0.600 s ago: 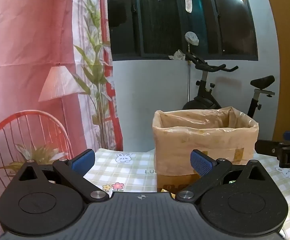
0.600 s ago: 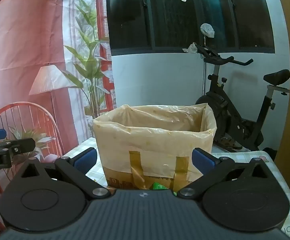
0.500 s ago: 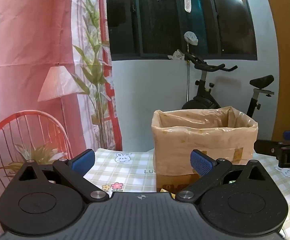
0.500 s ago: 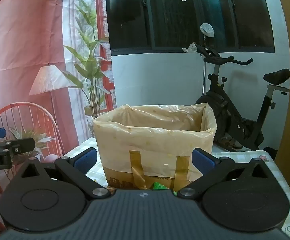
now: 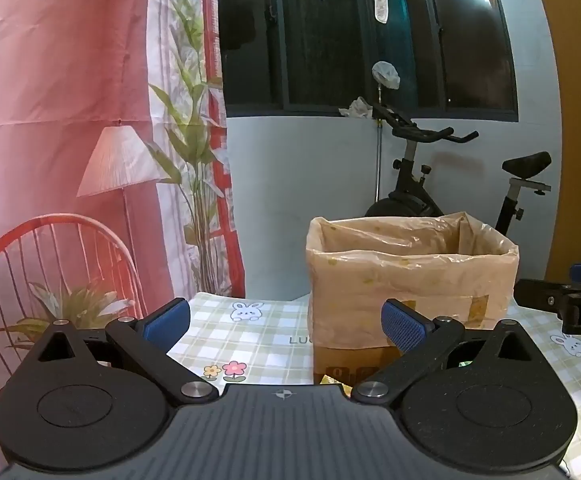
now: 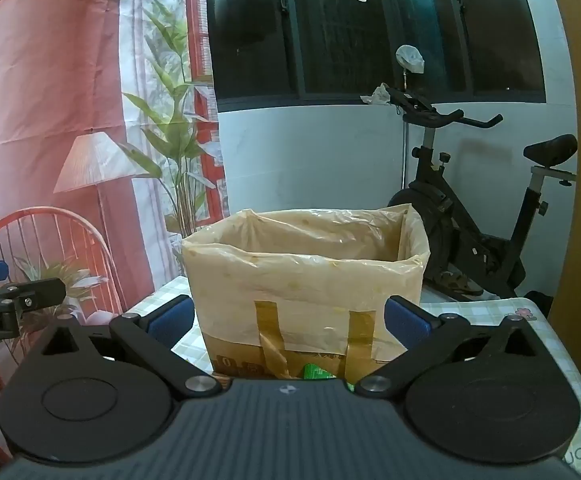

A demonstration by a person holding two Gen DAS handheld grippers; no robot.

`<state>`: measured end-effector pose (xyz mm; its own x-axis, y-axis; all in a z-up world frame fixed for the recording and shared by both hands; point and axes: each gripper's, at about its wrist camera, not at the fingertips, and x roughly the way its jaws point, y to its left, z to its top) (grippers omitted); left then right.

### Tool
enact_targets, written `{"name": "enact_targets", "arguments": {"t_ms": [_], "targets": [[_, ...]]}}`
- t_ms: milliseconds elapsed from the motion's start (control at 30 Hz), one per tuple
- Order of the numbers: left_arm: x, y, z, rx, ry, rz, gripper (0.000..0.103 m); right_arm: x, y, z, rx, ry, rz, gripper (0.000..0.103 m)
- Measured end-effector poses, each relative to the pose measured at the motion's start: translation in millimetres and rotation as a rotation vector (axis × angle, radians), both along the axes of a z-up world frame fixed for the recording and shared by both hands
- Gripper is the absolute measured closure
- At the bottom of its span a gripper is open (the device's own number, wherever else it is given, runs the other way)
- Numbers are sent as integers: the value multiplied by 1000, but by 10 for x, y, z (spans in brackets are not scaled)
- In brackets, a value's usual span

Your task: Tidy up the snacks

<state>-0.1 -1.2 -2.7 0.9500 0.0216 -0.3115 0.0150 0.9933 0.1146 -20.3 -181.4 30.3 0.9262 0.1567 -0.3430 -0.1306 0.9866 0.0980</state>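
Take the cardboard box (image 6: 304, 300) as your landmark: it is a squarish carton lined with a thin, crinkled, translucent tan plastic bag folded down over its rim, held by 2 strips of glossy brown tape on the face toward you. It stands on a table covered by a smooth green-and-white checked cloth (image 5: 258, 332) printed with rabbits and flowers. Your left gripper (image 5: 286, 320) sits to the left of the box and nearer you, its blue ribbed pads (image 5: 400, 326) spread wide with nothing between them. Your right gripper (image 6: 288, 318) faces the box squarely, its matte black jaws also wide and empty, 1 pad on each side of the carton's front face. At the foot of the box, just above the right gripper's ridged body, a shiny green snack packet (image 6: 317, 372) peeks out; a sliver of yellow wrapper (image 5: 332, 380) shows there in the left view. Behind the box stands a black exercise bike (image 6: 466, 240); to its left hangs a pink printed backdrop (image 5: 62, 120).
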Motion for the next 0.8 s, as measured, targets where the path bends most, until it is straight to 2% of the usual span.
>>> {"name": "enact_targets", "arguments": {"t_ms": [800], "targets": [[-9, 16, 8, -7, -4, 8, 0, -21, 19, 17, -5, -6, 3, 0]]}}
